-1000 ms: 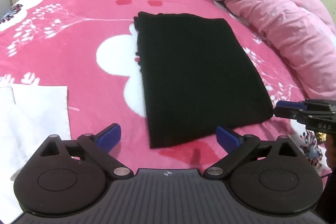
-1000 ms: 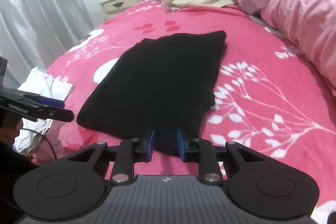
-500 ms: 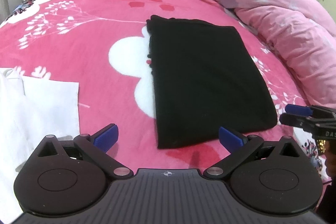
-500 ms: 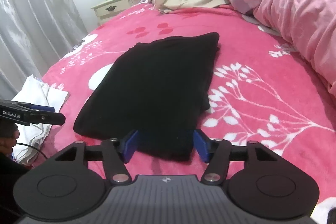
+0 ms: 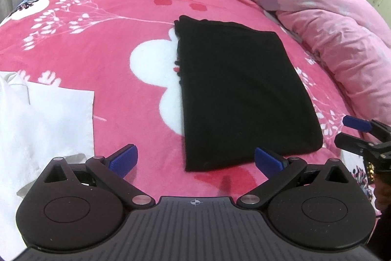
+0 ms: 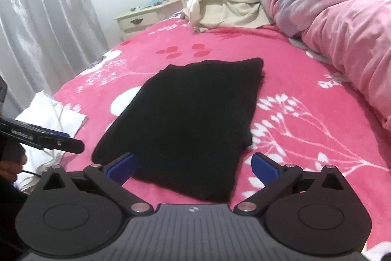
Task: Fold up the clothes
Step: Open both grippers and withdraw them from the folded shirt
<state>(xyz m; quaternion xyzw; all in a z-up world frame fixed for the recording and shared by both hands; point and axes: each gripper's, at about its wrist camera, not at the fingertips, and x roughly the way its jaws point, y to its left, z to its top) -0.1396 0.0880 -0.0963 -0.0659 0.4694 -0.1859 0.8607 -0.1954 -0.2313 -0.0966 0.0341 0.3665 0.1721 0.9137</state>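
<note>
Bedding crowds the far end of the pink floral blanket [image 5: 102, 45]: a pale pink quilt [image 6: 342, 16] along one side, a cream heap of clothes [image 6: 227, 9] by the headboard, a white garment [image 5: 44, 119] near my left gripper [image 5: 195, 159]. Nothing lies over the black garment [image 5: 239, 94], folded into a flat rectangle mid-bed. My left gripper hangs spread wide, empty, before its near edge. My right gripper [image 6: 193, 164] is opening, blue pads [image 6: 122, 166] apart and clear of the cloth's near corner between them.
</note>
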